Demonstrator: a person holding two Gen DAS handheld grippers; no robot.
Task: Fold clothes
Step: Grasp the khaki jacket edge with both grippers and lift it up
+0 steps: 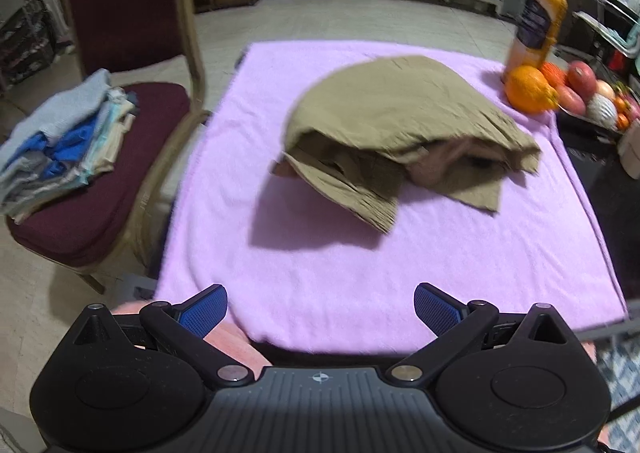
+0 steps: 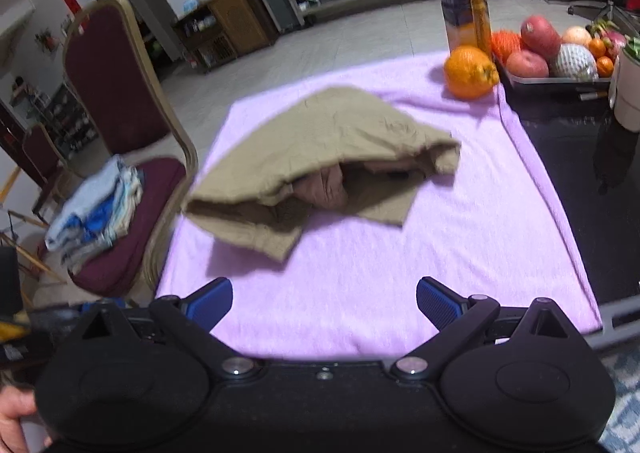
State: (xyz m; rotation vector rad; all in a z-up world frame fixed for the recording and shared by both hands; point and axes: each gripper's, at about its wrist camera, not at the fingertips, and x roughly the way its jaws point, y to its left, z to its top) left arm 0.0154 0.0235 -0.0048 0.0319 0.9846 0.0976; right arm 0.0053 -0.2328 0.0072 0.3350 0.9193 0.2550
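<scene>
A khaki garment (image 1: 400,125) lies crumpled in a loose heap on the pink towel (image 1: 320,273) that covers the table; it is blurred, with one edge lifted off the towel. It also shows in the right wrist view (image 2: 320,157) on the towel (image 2: 360,293). My left gripper (image 1: 320,313) is open and empty, near the table's front edge, well short of the garment. My right gripper (image 2: 324,307) is open and empty too, also at the front edge.
A maroon chair (image 1: 100,189) to the left holds a stack of folded clothes (image 1: 60,145). An orange (image 1: 528,89), a juice bottle (image 1: 536,25) and a tray of fruit (image 2: 560,53) stand at the far right corner. A dark tabletop (image 2: 580,193) lies right of the towel.
</scene>
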